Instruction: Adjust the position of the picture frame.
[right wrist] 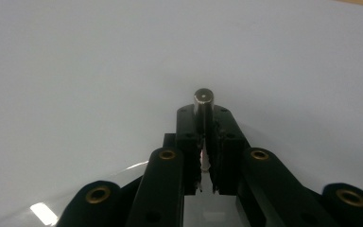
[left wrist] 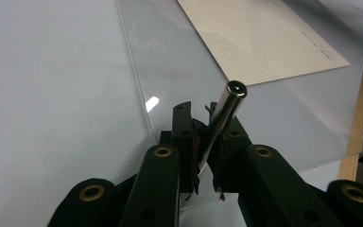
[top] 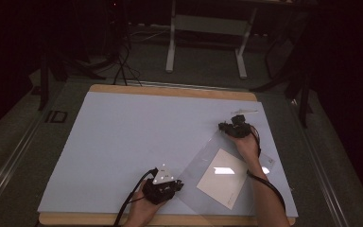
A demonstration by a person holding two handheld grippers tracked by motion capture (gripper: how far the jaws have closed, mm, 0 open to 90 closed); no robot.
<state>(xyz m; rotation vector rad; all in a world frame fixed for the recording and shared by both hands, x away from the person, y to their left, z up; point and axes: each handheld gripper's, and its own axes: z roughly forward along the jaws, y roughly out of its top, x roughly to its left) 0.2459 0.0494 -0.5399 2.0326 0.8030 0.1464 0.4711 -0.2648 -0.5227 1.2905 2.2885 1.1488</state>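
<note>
A clear plastic sleeve [top: 196, 163] lies at the right front of the pale board [top: 132, 142], with a cream card [top: 222, 179] inside it. My left gripper [top: 163, 187] rests at the sleeve's near left corner, shut on a shiny metal rod [left wrist: 226, 109] that leans to the right between its jaws. In the left gripper view the sleeve's edge [left wrist: 134, 80] and the card [left wrist: 260, 38] lie just ahead of the left gripper [left wrist: 201, 113]. My right gripper [top: 236, 127] sits at the sleeve's far corner. It is shut on a second metal rod [right wrist: 203, 101], which stands straight up in the right gripper [right wrist: 203, 116].
The board lies on a wooden table [top: 170, 91] whose edge shows at the back and front. A small clear strip [top: 244, 112] rests beyond the right gripper. White desk legs [top: 171, 42] and cables stand on the dark floor behind the table.
</note>
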